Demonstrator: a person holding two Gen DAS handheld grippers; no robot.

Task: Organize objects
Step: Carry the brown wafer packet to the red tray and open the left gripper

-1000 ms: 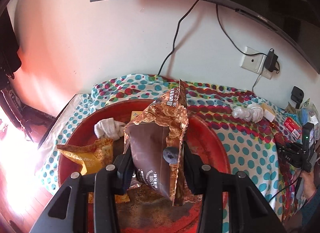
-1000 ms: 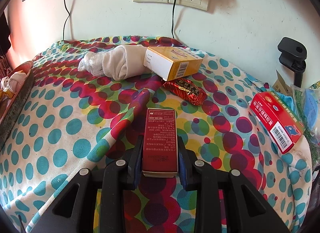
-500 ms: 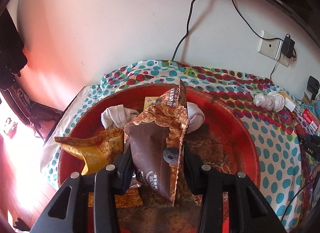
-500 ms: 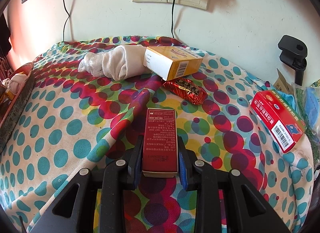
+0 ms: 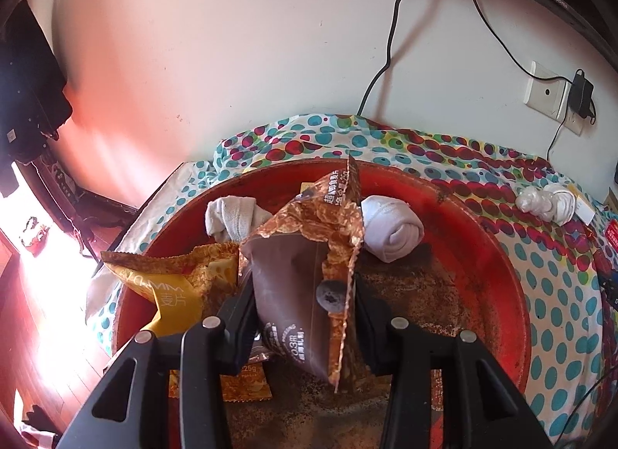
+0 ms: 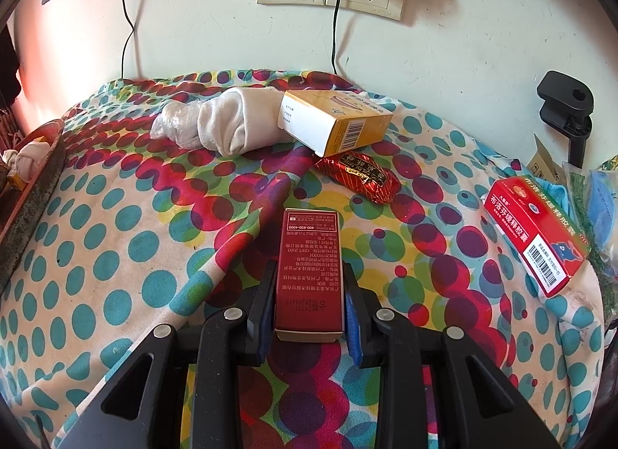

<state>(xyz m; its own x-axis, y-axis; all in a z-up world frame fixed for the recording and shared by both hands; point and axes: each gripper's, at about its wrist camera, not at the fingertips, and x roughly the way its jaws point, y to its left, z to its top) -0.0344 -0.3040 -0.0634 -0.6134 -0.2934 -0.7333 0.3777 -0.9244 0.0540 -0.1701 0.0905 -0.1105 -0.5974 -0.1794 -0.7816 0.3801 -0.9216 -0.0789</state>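
Note:
My left gripper (image 5: 303, 287) holds a torn brown snack packet (image 5: 286, 267) upright, low over the round red tray (image 5: 483, 240). Its jaws are opening, with the packet still between the pads. In the tray lie a yellow cereal packet (image 5: 174, 287), a grey-white cloth bundle (image 5: 231, 215) and a rolled white sock (image 5: 390, 231). My right gripper (image 6: 309, 279) is shut on a dark red box (image 6: 309, 256) that rests on the spotted cloth (image 6: 116, 256).
Beyond the right gripper lie a rolled sock in plastic (image 6: 231, 124), a yellow box (image 6: 336, 124), a red foil snack (image 6: 359, 173) and a red medicine box (image 6: 537, 232). The tray's edge (image 6: 34, 194) shows at far left. Wall sockets and cables sit behind; a black clamp (image 6: 564, 109) at right.
The left gripper has sunk toward the tray with the brown packet, and the white sock behind it has come into view. The right gripper and its box have not moved.

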